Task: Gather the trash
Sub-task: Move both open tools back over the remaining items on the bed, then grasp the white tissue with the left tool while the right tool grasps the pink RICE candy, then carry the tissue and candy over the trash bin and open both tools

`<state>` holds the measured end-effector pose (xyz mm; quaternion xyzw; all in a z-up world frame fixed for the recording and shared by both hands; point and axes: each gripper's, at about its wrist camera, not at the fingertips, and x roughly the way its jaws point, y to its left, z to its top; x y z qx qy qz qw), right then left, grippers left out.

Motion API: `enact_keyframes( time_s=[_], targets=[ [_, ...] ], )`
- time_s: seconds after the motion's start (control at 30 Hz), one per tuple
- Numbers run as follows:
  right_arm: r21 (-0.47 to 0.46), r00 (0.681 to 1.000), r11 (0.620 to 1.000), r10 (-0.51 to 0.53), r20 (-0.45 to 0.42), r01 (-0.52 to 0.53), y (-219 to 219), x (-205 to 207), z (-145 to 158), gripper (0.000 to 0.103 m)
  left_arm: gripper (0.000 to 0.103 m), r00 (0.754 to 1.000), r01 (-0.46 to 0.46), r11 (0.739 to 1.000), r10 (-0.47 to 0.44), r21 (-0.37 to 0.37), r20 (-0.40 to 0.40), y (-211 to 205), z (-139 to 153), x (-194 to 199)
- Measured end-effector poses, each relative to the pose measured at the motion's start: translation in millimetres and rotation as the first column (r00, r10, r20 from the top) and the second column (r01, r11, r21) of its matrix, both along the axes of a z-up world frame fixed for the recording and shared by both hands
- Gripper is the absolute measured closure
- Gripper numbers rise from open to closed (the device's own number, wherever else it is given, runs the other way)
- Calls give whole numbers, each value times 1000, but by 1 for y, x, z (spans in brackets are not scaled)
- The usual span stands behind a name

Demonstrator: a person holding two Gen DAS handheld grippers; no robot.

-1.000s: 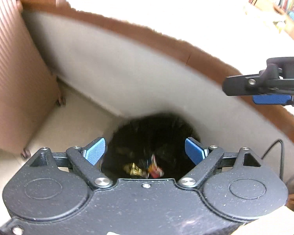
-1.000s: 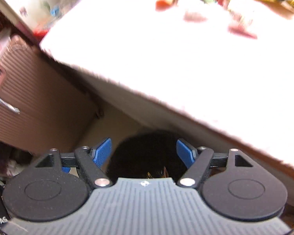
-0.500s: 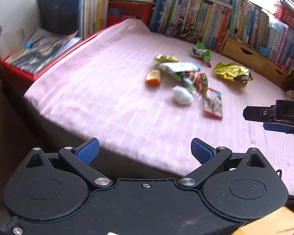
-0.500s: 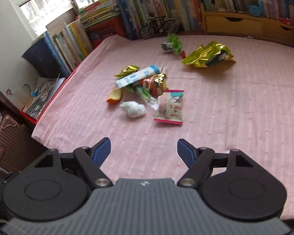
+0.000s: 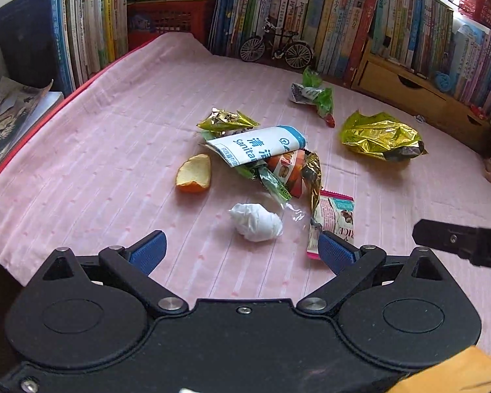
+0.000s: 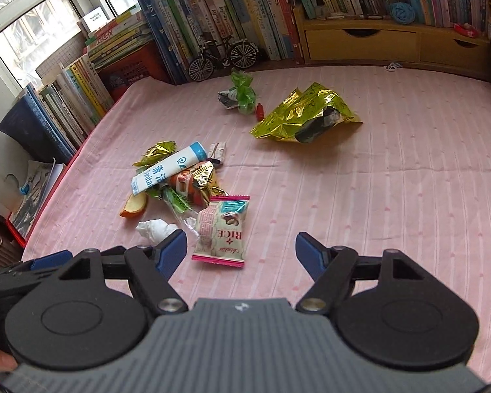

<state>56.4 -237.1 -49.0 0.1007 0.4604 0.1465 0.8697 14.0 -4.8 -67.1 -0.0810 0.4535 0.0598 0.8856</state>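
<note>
My left gripper (image 5: 242,250) hangs over the near edge of the pink bedsheet (image 5: 114,150), jaws spread wide and empty, with the crumpled white tissue (image 5: 256,222) just ahead between its fingers. My right gripper (image 6: 240,250) is also parted with nothing gripped, the pink rice snack packet (image 6: 222,231) lying just beyond its fingers. The orange peel (image 5: 193,174) and sanitary wipe pack (image 5: 262,145) sit in the central trash cluster; the gold foil bag (image 6: 306,114) lies well apart.

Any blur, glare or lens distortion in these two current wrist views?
Left wrist: sharp, strong fisheye bending the bookshelf; glints on the gold foil bag. Right wrist: sharp too, window blown out at upper left, pink bedsheet evenly lit, soft shadows.
</note>
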Motion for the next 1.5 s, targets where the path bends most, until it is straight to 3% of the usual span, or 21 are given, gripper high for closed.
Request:
enact_keyframes(
  time_s=[0.17,0.37,0.47,0.5,0.53,0.93,1.03,1.07,1.1,1.3,1.5],
  targets=[
    [-11,999,999,50,-22,-50,-6,16,-13,20,17,998,-34,999,32,-32,-55,-7,-30,40],
    [13,990,994,112,-91,-111,1,34,-33,20,31,990,-63,998,60,-25,-125,-11,-55,62],
    [28,983,990,137,-120,-135,8,41,-43,20,49,986,-96,994,89,-45,-140,-7,-59,64],
    [33,981,989,148,-127,-145,11,44,-45,20,65,985,-97,993,87,-62,-148,-6,-60,65],
    [37,978,987,158,-133,-154,15,47,-47,20,70,984,-99,993,87,-69,-159,-4,-61,65],
    [30,956,973,230,-180,-228,52,75,-66,22,72,981,-161,986,154,-49,-117,13,-34,60],
    [9,945,967,250,-209,-254,63,78,-72,34,72,979,-176,983,171,-47,-108,18,-30,57],
    [6,941,965,256,-220,-261,65,78,-74,46,72,979,-182,982,176,-46,-106,19,-29,56],
    [2,939,965,256,-228,-263,66,77,-75,51,72,978,-186,982,181,-44,-103,20,-28,55],
    [-16,945,966,247,-213,-256,67,72,-68,61,72,978,-195,980,191,-47,-90,23,-24,48],
    [-42,958,972,219,-184,-230,59,64,-53,62,72,982,-178,982,173,-57,-80,21,-18,40]
  ],
)
